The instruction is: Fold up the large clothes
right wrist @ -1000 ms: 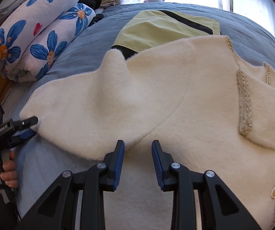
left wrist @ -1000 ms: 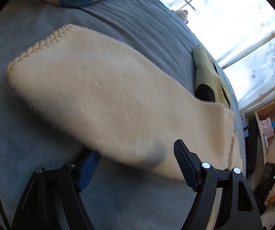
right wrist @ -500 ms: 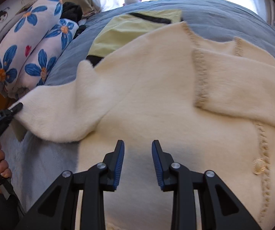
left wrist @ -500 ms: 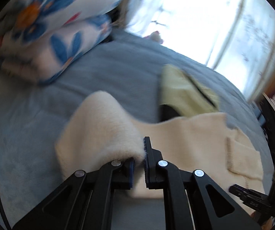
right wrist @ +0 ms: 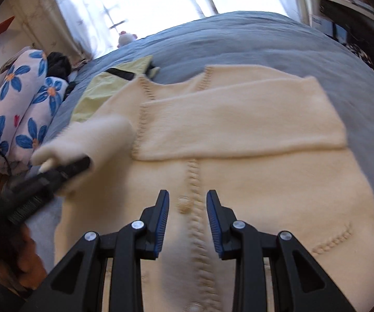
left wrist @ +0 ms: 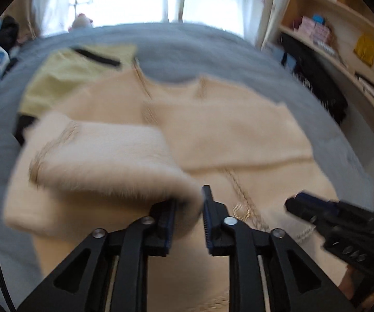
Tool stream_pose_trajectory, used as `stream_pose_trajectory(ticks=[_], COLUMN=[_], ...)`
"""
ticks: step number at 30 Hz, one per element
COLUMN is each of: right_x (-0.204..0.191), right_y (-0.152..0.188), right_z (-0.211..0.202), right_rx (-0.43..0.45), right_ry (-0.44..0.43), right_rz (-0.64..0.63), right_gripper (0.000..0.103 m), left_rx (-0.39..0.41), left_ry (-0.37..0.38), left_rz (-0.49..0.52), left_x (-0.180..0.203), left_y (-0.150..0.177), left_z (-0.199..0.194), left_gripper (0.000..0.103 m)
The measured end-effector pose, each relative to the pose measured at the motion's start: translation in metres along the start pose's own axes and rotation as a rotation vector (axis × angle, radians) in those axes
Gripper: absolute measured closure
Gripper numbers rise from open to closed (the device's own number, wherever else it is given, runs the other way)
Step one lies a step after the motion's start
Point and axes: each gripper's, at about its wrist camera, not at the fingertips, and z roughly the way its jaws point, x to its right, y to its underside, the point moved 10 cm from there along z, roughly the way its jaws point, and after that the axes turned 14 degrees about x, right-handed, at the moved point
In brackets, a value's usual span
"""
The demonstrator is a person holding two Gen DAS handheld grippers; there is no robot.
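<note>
While the cream cardigan (right wrist: 239,161) lies spread across the middle of the blue bedspread (right wrist: 252,39), we see its one sleeve already folded flat across the chest; the other sleeve (left wrist: 103,156) is lifted above the body of the garment, its rolled end caught between the pads of our left gripper (left wrist: 187,218), whose jaws have just been opening a little yet still pinch the fleece; our right gripper (right wrist: 187,221) hovers over the buttoned front placket, its jaws apart with nothing between them; a yellow-green garment (right wrist: 108,85) lies partly under the cardigan's shoulder, toward the bed's far left corner; flowered bedding (right wrist: 23,104) sits along the left edge.
</note>
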Motion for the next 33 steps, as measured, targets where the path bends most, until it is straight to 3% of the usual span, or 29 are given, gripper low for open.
stream_pose_trajectory(ticks=[2,4,9,13,15,17,22,27,33], right_x=[0.012,0.018,0.013,-0.006,-0.021,-0.035,-0.072,-0.112,-0.147], right_y=[0.002,0.004,0.006,0.008,0.007,0.005,0.0,0.009,0.04], right_z=[-0.001,-0.003,-0.005,-0.006,-0.006,-0.007,-0.01,0.002,0.036], right_rx=[-0.008,-0.008,-0.009,-0.013,-0.014,-0.006,0.015,0.001,-0.063], right_ry=[0.005,0.002,-0.038,-0.087,-0.118,-0.143,-0.197,-0.225,-0.207], right_rz=[0.008,0.009,-0.01,-0.033,-0.054,-0.078,-0.175,-0.328,-0.543], right_gripper=[0.073,0.073,0.073,0.073,0.071,0.061,0.048,0.047,0.047], left_rx=[-0.079,-0.093,-0.042,0.051,0.093,0.124,0.168,0.119,0.042], left_ry=[-0.011,-0.026,-0.019,-0.076,-0.108,-0.153,-0.239,-0.314,-0.383], left_rz=[-0.009,-0.006,0.012,0.041,0.048,0.04,-0.065,-0.199,-0.282], left_x=[0.01,0.011,0.011,0.003,-0.004,-0.016,-0.053,-0.099,-0.137], left_y=[0.022,0.033,0.029,0.013,0.005,0.0,0.003,0.036,0.072], left_z=[0.018,0.018,-0.01,-0.051,-0.068,-0.087,-0.122,-0.131,-0.126], left_gripper=[0.061,0.051,0.044,0.031,0.03,0.03,0.026,0.026,0.026])
